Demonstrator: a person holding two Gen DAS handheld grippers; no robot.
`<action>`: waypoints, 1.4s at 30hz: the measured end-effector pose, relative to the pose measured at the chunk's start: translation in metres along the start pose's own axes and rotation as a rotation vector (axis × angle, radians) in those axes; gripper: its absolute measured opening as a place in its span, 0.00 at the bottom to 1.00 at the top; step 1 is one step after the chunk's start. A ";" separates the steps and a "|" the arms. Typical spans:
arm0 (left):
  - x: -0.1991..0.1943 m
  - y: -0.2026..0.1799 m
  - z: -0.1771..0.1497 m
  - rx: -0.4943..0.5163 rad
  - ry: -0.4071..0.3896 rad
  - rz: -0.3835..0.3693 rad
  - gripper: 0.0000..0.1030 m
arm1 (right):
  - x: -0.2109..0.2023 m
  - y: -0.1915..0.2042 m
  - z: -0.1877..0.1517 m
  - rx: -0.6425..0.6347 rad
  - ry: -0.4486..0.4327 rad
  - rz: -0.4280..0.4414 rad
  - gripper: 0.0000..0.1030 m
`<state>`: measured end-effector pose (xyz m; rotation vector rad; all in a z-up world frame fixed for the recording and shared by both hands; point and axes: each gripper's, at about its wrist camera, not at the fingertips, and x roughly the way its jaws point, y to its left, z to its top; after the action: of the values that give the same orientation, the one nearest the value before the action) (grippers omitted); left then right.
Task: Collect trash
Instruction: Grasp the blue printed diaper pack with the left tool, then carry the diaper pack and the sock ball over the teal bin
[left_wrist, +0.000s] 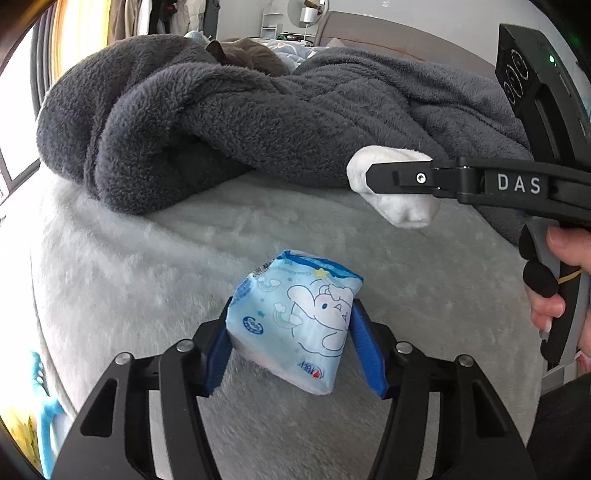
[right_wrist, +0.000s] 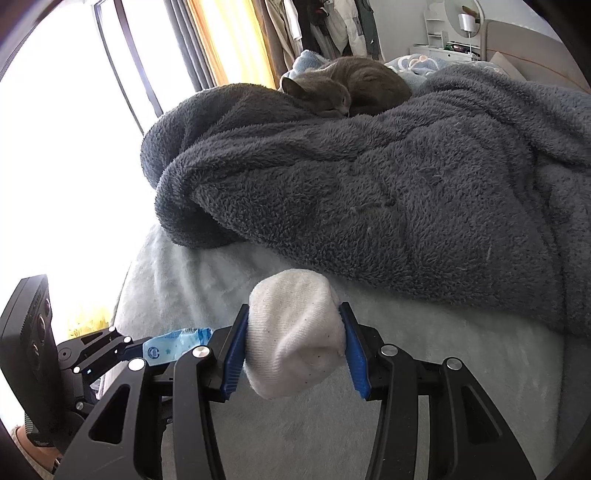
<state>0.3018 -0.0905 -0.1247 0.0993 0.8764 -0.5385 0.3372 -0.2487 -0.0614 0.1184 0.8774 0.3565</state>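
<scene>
Pinching a blue printed tissue pack (left_wrist: 295, 321) in my left claw (left_wrist: 293, 347), pads on its two short sides, lifted just above the pale fuzzy bed cover (left_wrist: 147, 266). Pack looks light, soft, crinkly plastic, probably slippery, so I'd squeeze mid-body, not the flap. My right claw (right_wrist: 293, 350) is clamped on a balled white sock (right_wrist: 295, 332), pads on both flanks; it's soft, squashy and light, so I judge the hold secure. Grey fleece blanket (right_wrist: 369, 184) is heaped behind, cat (right_wrist: 340, 92) asleep on top, well apart.
</scene>
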 end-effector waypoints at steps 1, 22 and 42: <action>-0.003 0.001 -0.002 -0.007 -0.002 0.002 0.60 | -0.001 0.001 0.000 0.000 -0.001 0.000 0.47; -0.074 0.044 -0.047 -0.218 -0.027 0.182 0.60 | -0.020 0.066 -0.013 -0.027 -0.058 0.084 0.47; -0.143 0.131 -0.146 -0.553 0.050 0.347 0.60 | 0.001 0.204 -0.042 -0.219 -0.014 0.206 0.47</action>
<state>0.1887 0.1249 -0.1284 -0.2373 1.0042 0.0406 0.2528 -0.0599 -0.0390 0.0084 0.8085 0.6410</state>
